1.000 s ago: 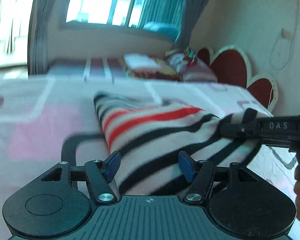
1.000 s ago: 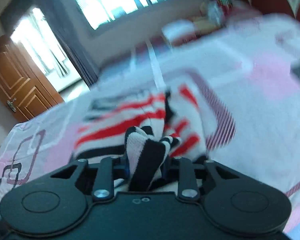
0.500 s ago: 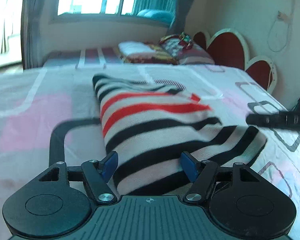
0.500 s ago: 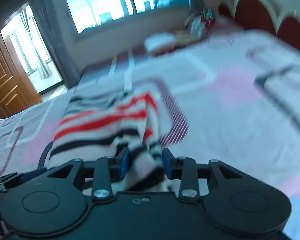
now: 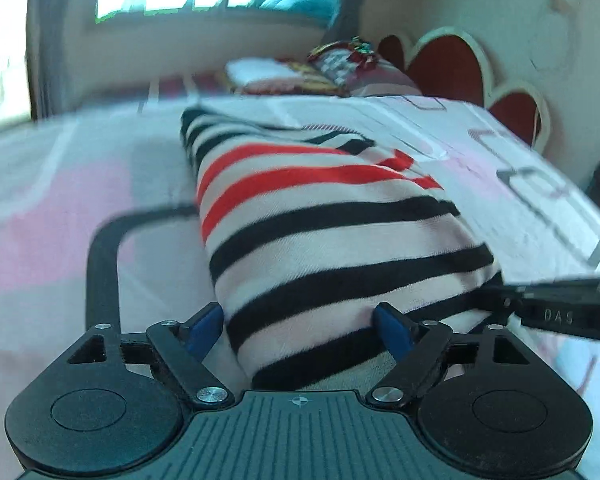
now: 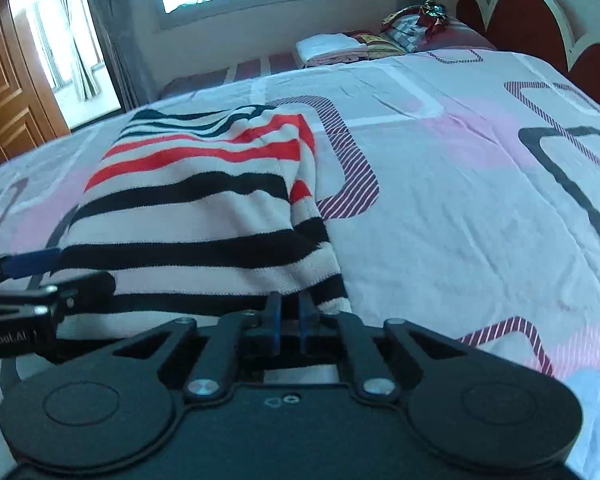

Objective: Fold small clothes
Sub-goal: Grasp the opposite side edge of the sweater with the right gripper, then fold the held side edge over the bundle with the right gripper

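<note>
**Striped garment, near edge of bed**

Bedspread [image 6: 440, 184], patterned pink and white, carried one folded striped garment [image 6: 196, 216] by its near edge. Our left gripper [image 5: 300, 326] stood wide around the near hem. Our right gripper [image 6: 289, 320] showed jaws nearly closed; whether pinching cloth, we could not tell. Risk: a one-sided pull could undo the fold.

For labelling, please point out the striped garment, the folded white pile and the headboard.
striped garment [image 6: 188, 216], right wrist view, top layer.
folded white pile [image 6: 328, 46], right wrist view, top.
headboard [image 6: 516, 20], right wrist view, red panel.
</note>
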A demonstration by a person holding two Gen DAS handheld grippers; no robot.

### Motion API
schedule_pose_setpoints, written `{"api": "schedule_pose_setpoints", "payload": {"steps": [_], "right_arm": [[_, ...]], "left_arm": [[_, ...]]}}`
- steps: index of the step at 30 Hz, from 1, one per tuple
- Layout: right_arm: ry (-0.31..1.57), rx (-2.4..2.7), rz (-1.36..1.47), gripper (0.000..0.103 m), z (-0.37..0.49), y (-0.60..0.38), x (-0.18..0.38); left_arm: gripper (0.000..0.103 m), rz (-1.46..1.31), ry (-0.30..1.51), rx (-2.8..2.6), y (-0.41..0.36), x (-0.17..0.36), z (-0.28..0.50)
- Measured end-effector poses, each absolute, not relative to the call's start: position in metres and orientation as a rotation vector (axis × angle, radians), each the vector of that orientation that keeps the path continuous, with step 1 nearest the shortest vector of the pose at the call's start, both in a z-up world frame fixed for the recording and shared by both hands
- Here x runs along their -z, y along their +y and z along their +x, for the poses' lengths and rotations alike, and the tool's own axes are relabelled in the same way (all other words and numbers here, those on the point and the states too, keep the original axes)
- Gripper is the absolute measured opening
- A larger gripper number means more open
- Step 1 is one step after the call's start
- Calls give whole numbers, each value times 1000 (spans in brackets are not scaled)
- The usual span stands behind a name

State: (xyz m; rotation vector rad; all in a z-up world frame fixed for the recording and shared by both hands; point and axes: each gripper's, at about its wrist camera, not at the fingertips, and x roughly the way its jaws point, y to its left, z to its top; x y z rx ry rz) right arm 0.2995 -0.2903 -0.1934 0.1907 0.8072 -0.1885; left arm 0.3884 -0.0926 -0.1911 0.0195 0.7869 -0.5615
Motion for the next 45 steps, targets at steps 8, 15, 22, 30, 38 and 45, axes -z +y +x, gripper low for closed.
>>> {"api": "schedule_pose_setpoints", "payload": {"steps": [8,15,22,30,38,45], "right_arm": [[728,105,201,19,294,-285,147],[659,68,108,20,354,-272,123],[708,66,55,19,432,-278,148],[740,162,11,27,460,-298,190],[695,105,87,26,428,-301,162],[660,39,-13,26,353,-272,156]], "left_arm": [[81,-23,658,553,-90,143,404],[81,2,698,419,-107,154,461],[81,-24,812,386,-128,193,510],[81,-145,884,345,-132,218,550],[81,-95,773,376,-122,188,498],[81,-71,760,407,-111,195,448]]}}
